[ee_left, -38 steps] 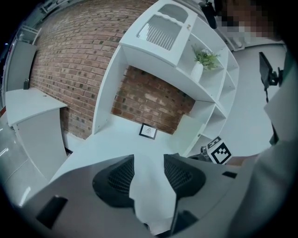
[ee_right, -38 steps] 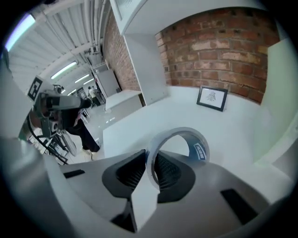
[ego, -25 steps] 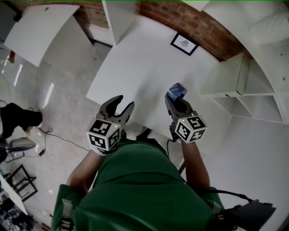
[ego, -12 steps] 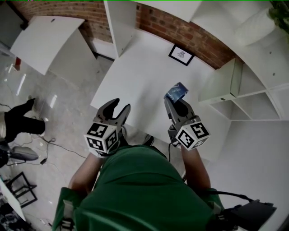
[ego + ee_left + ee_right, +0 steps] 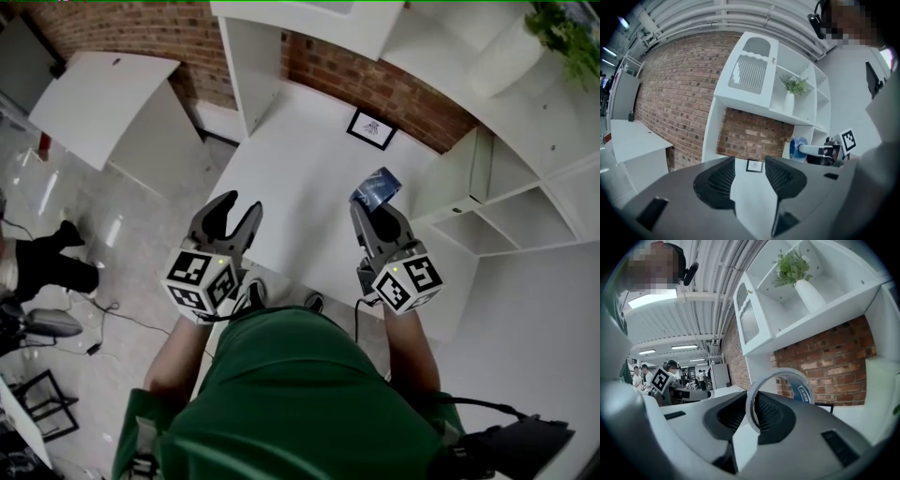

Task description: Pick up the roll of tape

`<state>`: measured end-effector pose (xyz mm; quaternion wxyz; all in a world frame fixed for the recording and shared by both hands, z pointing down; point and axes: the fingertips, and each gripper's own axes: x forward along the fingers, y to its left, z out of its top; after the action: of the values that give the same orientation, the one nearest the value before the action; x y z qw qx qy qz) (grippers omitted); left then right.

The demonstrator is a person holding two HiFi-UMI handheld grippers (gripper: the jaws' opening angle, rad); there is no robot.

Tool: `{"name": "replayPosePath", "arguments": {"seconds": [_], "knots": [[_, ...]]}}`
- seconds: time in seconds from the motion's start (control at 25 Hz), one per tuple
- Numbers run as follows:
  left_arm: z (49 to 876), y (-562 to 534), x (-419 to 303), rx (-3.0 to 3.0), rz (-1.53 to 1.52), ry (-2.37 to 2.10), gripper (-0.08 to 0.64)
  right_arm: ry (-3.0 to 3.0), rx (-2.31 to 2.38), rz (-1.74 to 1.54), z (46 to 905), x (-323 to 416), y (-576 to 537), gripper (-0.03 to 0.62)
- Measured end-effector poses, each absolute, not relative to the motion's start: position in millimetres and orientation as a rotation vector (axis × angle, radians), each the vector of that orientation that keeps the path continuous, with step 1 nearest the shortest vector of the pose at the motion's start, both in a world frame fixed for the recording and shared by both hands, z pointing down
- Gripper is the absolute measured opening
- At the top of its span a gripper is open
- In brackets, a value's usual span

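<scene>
The roll of tape [image 5: 378, 187], blue with a white core, hangs in the air above the white table [image 5: 300, 169]. My right gripper [image 5: 375, 208] is shut on it, with the ring's wall pinched between the two pads. In the right gripper view the roll [image 5: 802, 392] stands upright between the jaws of that gripper [image 5: 752, 401]. My left gripper [image 5: 232, 208] is open and holds nothing, level with the right one and to its left. In the left gripper view its jaws [image 5: 749, 164] frame bare table, and the tape [image 5: 799, 149] shows at the right.
A small black-framed picture [image 5: 371, 129] lies at the table's far end near the brick wall. White shelving [image 5: 506, 206] stands to the right, with a plant in a white vase [image 5: 808, 294] on an upper shelf. A second white table [image 5: 103, 94] is at left.
Both grippers have risen above the table. The tape has gone up with the right gripper, still gripped. The left jaws stay open.
</scene>
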<state>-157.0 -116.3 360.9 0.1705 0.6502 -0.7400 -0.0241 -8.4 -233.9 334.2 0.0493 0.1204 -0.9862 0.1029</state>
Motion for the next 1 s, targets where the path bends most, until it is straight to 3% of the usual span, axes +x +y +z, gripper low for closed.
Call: {"name": "replayPosePath", "arguments": {"seconds": [0.52,1.0], "knots": [[291.7,-114.9,-192.1,1.875,-0.102,-2.356,0.212,-3.084,0.481,0.194,289.9,9.8,-253.8,0.066],[301.0,-106.3,-188.3,1.845,-0.095,-2.364,0.212,-3.096,0.509,0.141,282.9,14.3,-253.2,0.066]]}}
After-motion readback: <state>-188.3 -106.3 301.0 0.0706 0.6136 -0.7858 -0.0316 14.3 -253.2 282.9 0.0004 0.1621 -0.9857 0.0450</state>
